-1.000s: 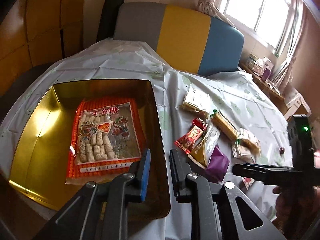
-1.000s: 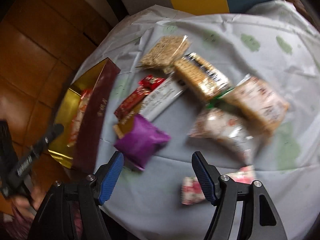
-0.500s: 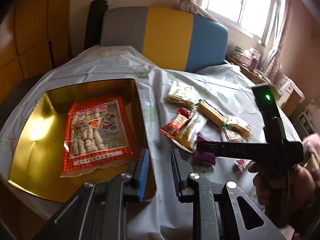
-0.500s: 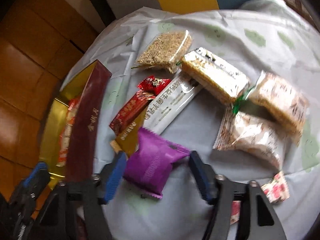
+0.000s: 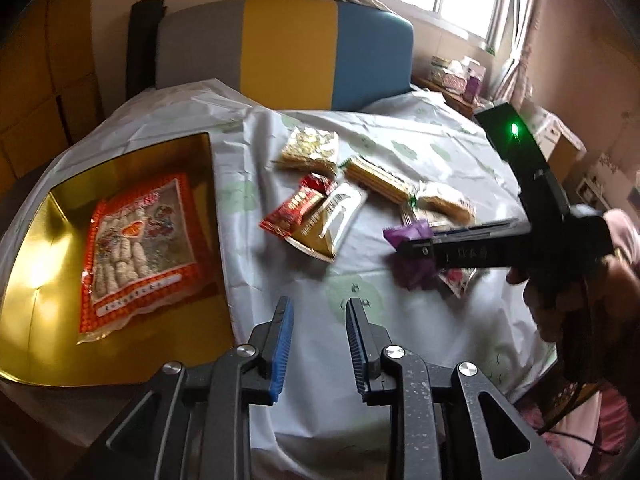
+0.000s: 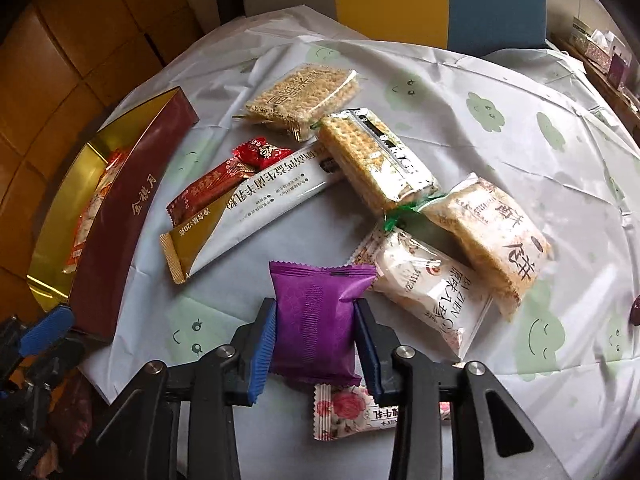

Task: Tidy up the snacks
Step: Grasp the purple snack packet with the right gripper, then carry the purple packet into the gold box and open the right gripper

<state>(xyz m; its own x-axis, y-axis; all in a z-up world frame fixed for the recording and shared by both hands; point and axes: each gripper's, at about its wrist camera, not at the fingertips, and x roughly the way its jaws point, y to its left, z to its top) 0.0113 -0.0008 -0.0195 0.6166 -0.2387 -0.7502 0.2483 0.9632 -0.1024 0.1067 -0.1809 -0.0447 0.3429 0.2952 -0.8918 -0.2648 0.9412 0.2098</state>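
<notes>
The right gripper (image 6: pixel 314 344) was closing its fingers on the purple packet (image 6: pixel 316 320) at lower centre; the left gripper (image 5: pixel 318 344), empty, was opening above the cloth-covered surface (image 5: pixel 420 320).

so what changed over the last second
The right tool came forward over the purple packet, which now sits between its closing jaws with both pads against it. The left tool swung right, off the gold box and over the tablecloth, jaws opening and empty. The orange bag in the box and the other snacks stayed put.
</notes>
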